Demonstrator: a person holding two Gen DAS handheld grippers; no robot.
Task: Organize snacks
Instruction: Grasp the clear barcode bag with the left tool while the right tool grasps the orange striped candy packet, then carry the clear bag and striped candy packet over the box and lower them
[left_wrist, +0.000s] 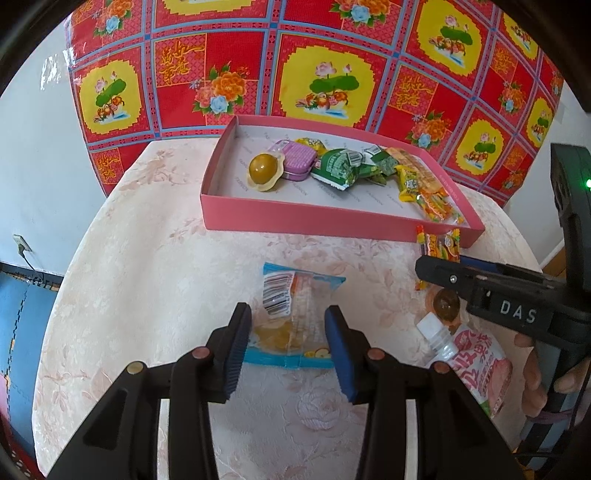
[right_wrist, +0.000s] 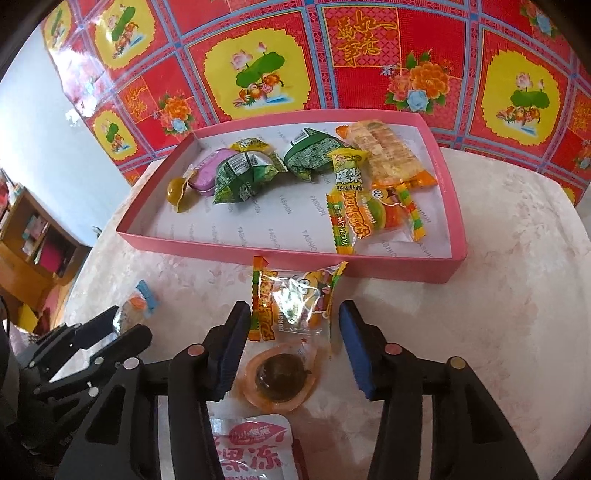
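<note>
The left gripper (left_wrist: 288, 345) stands partly open astride a blue-edged clear packet (left_wrist: 295, 317) lying barcode-up on the table (left_wrist: 147, 266); its blue pads flank the wrapper, and whether they press it cannot be told. The right gripper (right_wrist: 293, 345) is likewise partly open over a burger-gummy packet (right_wrist: 295, 301) and a brown jelly cup (right_wrist: 279, 378), pads clear of both. "DAS" marks the right gripper's finger in the left view. The pink box (right_wrist: 236, 254), lined with "FASHION" print, holds green packets (right_wrist: 240, 177), a purple tin (right_wrist: 207, 179) and a yellow candy stick (right_wrist: 345, 199). A pink pouch (right_wrist: 251, 448) shows Chinese characters. Only the right view shows a wooden shelf (right_wrist: 33, 236); only the left shows a wall socket (left_wrist: 22, 244).
</note>
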